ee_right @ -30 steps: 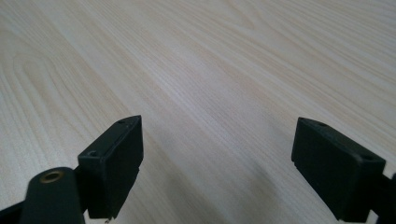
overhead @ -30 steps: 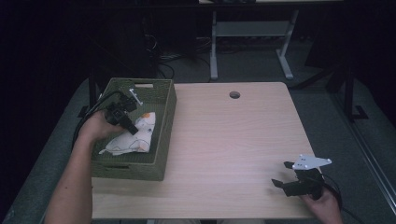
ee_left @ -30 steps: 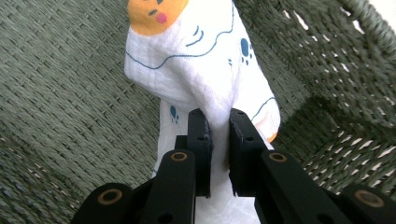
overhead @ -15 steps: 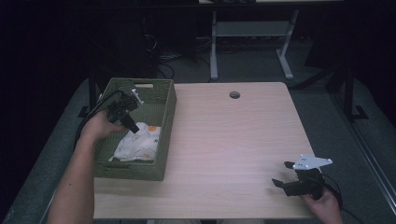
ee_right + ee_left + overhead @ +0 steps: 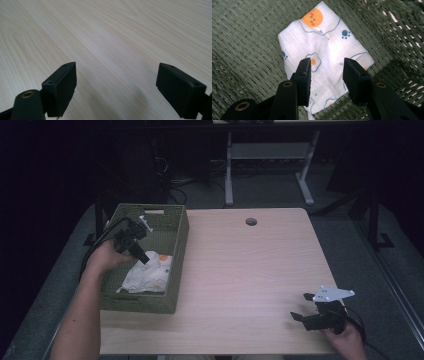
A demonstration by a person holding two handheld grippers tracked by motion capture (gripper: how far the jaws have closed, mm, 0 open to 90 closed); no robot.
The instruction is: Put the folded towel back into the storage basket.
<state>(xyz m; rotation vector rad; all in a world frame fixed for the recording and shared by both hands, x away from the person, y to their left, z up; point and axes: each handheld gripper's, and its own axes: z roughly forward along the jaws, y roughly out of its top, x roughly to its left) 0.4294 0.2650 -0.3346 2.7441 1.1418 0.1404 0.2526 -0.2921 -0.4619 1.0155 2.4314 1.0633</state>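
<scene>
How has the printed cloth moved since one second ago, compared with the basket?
Yes. The printed cloth was lifted at the left claw, whose jaws have just been opening; now it lies flat on the floor of the basket, apart from the claw.

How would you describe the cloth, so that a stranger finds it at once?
Find the green woven rectangular basket at the wooden table's left edge. Inside it lies a folded white cotton cloth, the basket's single content, printed with fried eggs and blue paw marks.

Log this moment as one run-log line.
left gripper: open, jaws just opening, above cloth | cloth: lying in basket | right gripper: open, empty, over table
</scene>
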